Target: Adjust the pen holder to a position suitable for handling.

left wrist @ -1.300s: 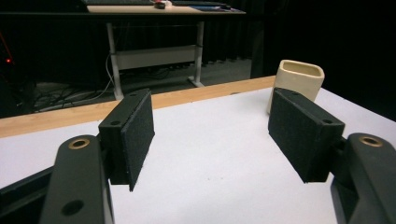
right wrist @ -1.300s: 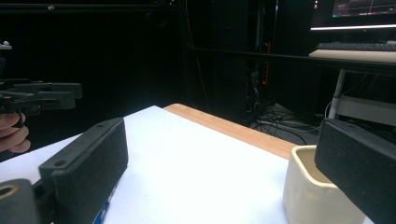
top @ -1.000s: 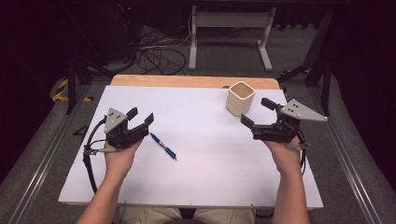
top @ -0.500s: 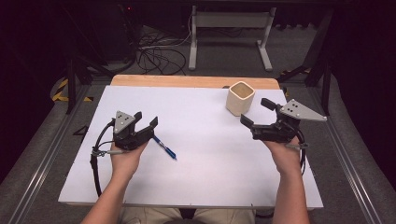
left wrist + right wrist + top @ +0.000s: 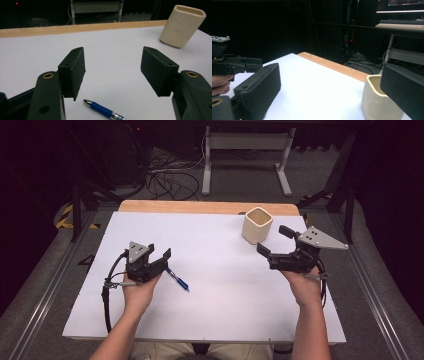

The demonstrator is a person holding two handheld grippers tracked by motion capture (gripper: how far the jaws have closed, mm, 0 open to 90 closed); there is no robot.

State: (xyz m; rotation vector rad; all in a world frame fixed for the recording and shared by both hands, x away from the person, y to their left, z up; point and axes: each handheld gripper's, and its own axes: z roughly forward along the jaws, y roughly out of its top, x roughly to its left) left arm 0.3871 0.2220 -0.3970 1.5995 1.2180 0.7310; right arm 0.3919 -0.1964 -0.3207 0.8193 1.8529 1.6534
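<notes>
Left gripper (image 5: pixel 112 72), jaws open, nears the pen (image 5: pixel 103 110) lying just below its pads (image 5: pixel 76 71); lower squarely and straddle the barrel before closing.

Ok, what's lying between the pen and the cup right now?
Nothing. In the high view the white table sheet is bare between the blue pen and the cream cup; the left gripper view shows the same clear stretch.

Your pen (image 5: pixel 176 280) is blue with a silver tip and lies on the white table sheet (image 5: pixel 215 285). The cup (image 5: pixel 257 224), far right, is cream. Both grippers (image 5: pixel 159 261) (image 5: pixel 272 242) are black with grey top plates. The table's far edge (image 5: pixel 200 207) is light wood.
</notes>
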